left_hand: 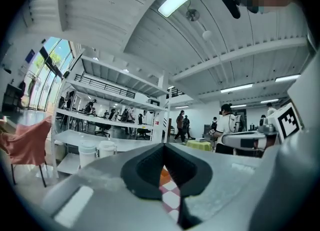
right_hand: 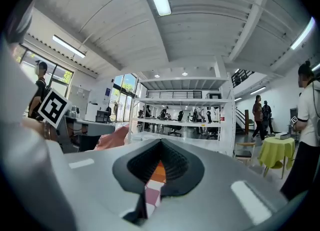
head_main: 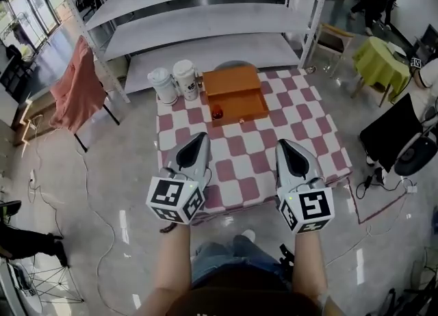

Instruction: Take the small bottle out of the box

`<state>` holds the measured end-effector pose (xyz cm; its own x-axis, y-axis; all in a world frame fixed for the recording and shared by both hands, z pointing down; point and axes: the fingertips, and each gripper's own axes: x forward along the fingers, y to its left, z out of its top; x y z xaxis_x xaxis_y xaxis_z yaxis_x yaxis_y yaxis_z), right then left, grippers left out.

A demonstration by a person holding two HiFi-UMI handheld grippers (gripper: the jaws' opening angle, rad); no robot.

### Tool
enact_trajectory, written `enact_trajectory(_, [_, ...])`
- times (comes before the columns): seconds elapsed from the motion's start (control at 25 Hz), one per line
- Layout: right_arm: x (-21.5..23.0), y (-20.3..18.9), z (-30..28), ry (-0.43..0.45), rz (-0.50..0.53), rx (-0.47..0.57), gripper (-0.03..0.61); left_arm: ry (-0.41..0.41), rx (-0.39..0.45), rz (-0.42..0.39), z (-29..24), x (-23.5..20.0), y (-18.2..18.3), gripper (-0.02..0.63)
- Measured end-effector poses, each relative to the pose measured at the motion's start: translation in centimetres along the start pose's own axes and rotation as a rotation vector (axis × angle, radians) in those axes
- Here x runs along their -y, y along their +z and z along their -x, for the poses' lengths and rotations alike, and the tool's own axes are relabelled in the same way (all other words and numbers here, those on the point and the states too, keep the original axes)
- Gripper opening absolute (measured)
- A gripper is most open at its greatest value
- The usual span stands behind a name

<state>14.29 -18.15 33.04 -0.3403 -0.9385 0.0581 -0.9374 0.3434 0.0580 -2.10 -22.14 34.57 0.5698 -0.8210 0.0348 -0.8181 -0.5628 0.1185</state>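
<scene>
Small bottle (head_main: 217, 112): a small dark red thing that I take for the bottle. It lies inside the wooden box at its left end, upper centre of the head view, and nothing touches it.
Wooden box (head_main: 241, 108): open, with its lid (head_main: 231, 79) lying back behind it, on the far part of the checkered table (head_main: 274, 137).
White lidded cup (head_main: 185, 79): just left of the lid, with a second cup (head_main: 163, 85) beside it.
Left gripper (head_main: 202, 137): jaws pressed together with nothing between them, lower centre-left, over the near table edge and well apart from the box.
Right gripper (head_main: 282, 143): jaws likewise together and empty, lower centre-right.
Done: the box stands open, and I judge that nothing more is done.
Left: reach in, part the jaws, grip the bottle and lift it clear.
</scene>
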Motion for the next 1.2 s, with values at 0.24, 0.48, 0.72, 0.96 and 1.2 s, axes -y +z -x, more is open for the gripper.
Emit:
enact_trajectory(0.24, [4.3, -2.1, -0.9, 0.009, -0.052, -0.014, -0.002, 0.063, -0.033, -0.042, -2.8, 0.9, -1.4, -0.003])
enact_trajectory(0.48, [5.6, -3.5, -2.0, 0.025, -0.067, -0.036, -0.002, 0.083, -0.058, -0.039, -4.5, 0.6, -2.5, 0.013])
enact_trajectory(0.72, [6.3, -5.0, -3.8, 0.046, -0.048, -0.067, -0.002, 0.107, -0.096, -0.022, -6.7, -1.1, -4.6, 0.14])
enact_trajectory(0.96, [8.1, -6.8, -7.0, 0.038, -0.075, -0.104, -0.002, 0.101, -0.147, 0.007, -9.3, -2.8, -7.2, 0.14])
enact_trajectory(1.2, [9.2, -9.4, -10.5, 0.045, -0.101, -0.17, -0.002, 0.123, -0.202, 0.017, -12.1, -5.3, -9.5, 0.138])
